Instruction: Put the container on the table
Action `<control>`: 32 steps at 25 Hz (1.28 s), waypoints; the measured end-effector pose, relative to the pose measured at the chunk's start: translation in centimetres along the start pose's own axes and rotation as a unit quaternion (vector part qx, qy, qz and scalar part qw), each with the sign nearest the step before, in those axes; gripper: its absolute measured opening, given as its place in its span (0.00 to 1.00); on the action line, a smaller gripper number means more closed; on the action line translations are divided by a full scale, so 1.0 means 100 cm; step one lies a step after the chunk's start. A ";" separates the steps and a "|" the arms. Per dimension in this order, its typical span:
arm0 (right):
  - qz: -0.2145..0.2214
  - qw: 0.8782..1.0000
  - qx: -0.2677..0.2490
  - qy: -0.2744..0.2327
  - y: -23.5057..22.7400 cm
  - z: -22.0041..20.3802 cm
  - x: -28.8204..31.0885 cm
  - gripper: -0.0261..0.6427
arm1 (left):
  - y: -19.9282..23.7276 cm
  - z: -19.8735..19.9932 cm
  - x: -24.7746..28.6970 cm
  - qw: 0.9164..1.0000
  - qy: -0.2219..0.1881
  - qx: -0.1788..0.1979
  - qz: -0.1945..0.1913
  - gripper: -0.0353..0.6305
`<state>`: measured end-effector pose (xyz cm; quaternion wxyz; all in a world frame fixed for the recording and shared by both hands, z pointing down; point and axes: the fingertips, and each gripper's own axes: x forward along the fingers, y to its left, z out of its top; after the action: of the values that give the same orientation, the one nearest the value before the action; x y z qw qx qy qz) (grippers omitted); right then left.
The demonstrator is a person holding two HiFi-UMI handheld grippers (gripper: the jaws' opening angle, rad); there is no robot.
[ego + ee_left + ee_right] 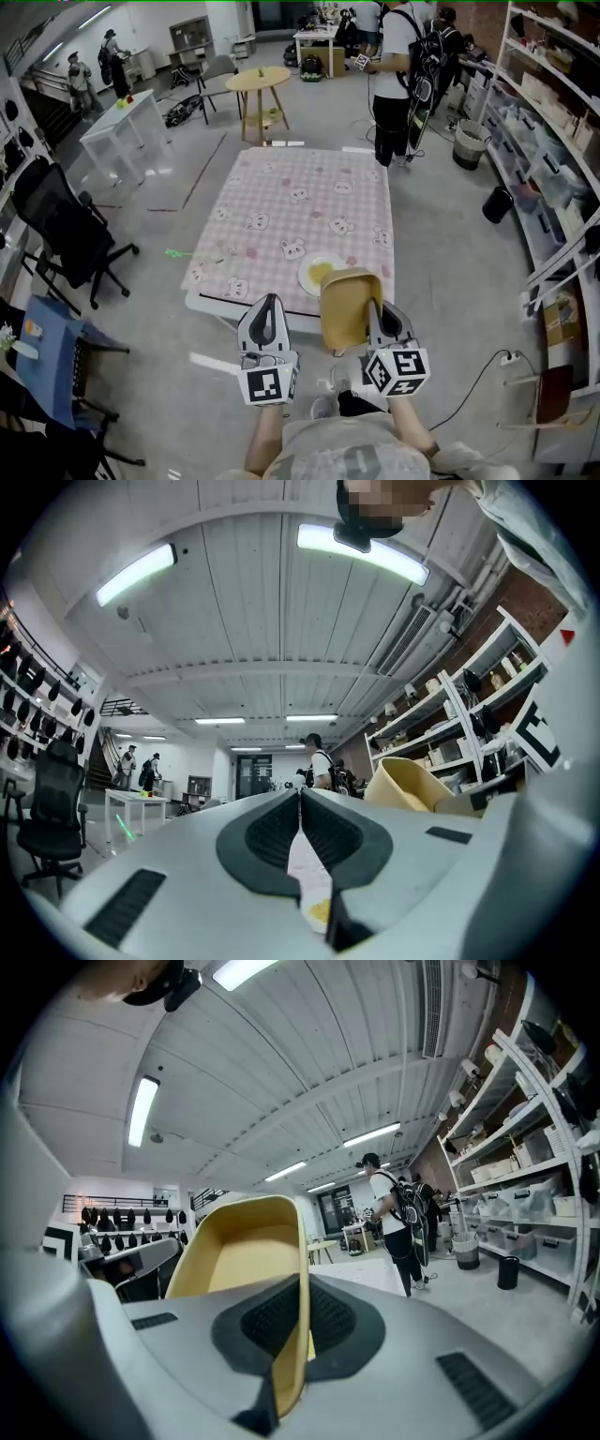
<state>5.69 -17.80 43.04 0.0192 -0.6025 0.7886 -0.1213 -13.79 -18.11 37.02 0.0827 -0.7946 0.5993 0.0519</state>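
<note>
The yellow container [349, 307] is a rectangular plastic tub, tilted on its side in the air just short of the table's near edge. My right gripper [374, 312] is shut on its side wall; in the right gripper view the wall [298, 1269] stands pinched between the dark pads. The table [272, 192] carries a pink checked cloth with small animal prints. My left gripper [267, 305] hangs to the left of the container, shut with nothing in it [300, 808]. The container [408, 785] also shows at the right of the left gripper view.
A white plate with yellow food [321, 274] lies near the table's front edge, right before the container. A person with a backpack [398, 75] stands beyond the table. A black office chair [56, 230] stands at the left, shelves [553, 141] line the right wall, and a round wooden table [258, 80] is farther back.
</note>
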 end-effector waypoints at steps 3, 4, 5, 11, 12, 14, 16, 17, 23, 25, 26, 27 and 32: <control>0.005 1.000 -0.005 -0.003 -0.011 0.006 0.018 0.08 | -0.003 0.000 0.017 1.000 -0.002 0.008 0.006 0.10; 0.005 1.000 -0.006 -0.003 -0.016 0.006 0.023 0.08 | -0.003 0.000 0.024 1.000 -0.003 0.010 0.008 0.10; 0.006 1.000 -0.006 -0.002 -0.021 0.007 0.028 0.08 | -0.004 0.000 0.030 1.000 -0.005 0.012 0.010 0.10; 0.010 1.000 -0.006 -0.002 -0.043 0.019 0.060 0.09 | -0.002 0.003 0.067 0.999 -0.011 0.022 0.024 0.10; 0.011 1.000 -0.007 -0.002 -0.045 0.020 0.066 0.08 | 0.000 0.001 0.071 0.999 -0.011 0.022 0.026 0.10; 0.013 1.000 -0.010 -0.002 -0.049 0.024 0.078 0.08 | 0.002 -0.004 0.078 0.999 -0.006 0.019 0.030 0.10; 0.016 1.000 -0.012 -0.002 -0.053 0.032 0.092 0.08 | 0.004 -0.006 0.084 0.999 -0.004 0.018 0.034 0.10; 0.018 1.000 -0.011 -0.002 -0.055 0.037 0.101 0.08 | 0.005 -0.006 0.087 0.999 -0.003 0.020 0.035 0.10; 0.019 1.000 -0.013 0.013 -0.068 0.065 0.154 0.08 | 0.011 -0.010 0.095 0.999 0.008 0.023 0.049 0.10; 0.018 1.000 -0.014 0.020 -0.074 0.071 0.174 0.08 | 0.014 -0.011 0.099 0.998 0.008 0.024 0.056 0.10; 0.018 0.999 -0.014 0.026 -0.077 0.072 0.185 0.08 | 0.016 -0.012 0.101 0.998 0.009 0.024 0.059 0.10; 0.018 0.999 -0.012 0.034 -0.080 0.072 0.197 0.08 | 0.018 -0.014 0.103 0.998 0.010 0.024 0.063 0.10; 0.020 0.996 0.009 0.089 -0.099 0.052 0.259 0.08 | 0.022 -0.021 0.117 0.996 0.011 0.031 0.080 0.10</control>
<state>8.90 -45.86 43.09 -0.0431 -0.5729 0.7980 -0.1817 -12.72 -30.18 36.82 0.0961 -0.7418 0.6629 0.0305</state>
